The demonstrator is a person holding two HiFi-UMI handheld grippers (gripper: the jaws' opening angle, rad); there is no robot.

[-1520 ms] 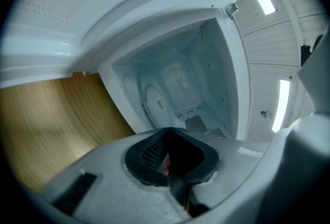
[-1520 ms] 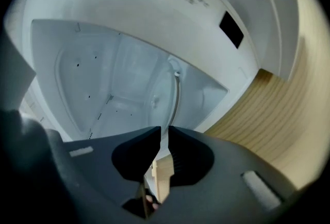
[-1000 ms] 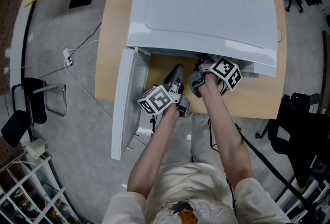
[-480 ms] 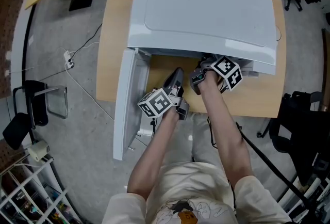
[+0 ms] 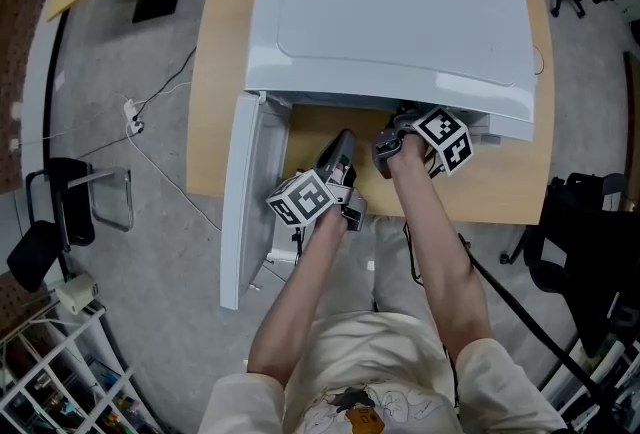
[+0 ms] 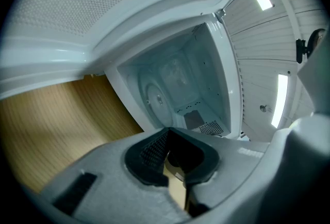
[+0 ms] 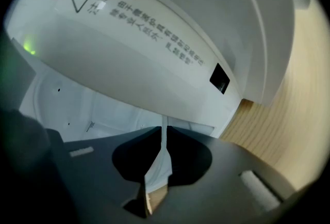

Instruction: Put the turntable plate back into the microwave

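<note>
The white microwave (image 5: 390,12) stands on a wooden table (image 5: 500,192) with its door (image 5: 245,192) swung out to the left. In the left gripper view the round glass turntable plate (image 6: 156,97) lies on the floor of the cavity (image 6: 198,76). My left gripper (image 5: 343,142) (image 6: 169,140) hovers in front of the opening, shut and empty. My right gripper (image 5: 395,127) (image 7: 165,132) sits at the front edge under the top's overhang. Its jaws are drawn to a thin slit with nothing between them. No view shows either gripper touching the plate.
The open door blocks the left side of the opening. A black chair (image 5: 585,252) stands at the right. Another chair (image 5: 60,202) and a white cable (image 5: 150,112) are on the floor at the left. Wire shelving (image 5: 50,372) fills the lower left corner.
My right gripper has drifted slightly to the right along the microwave's front. The left gripper and the door have stayed where they were.
</note>
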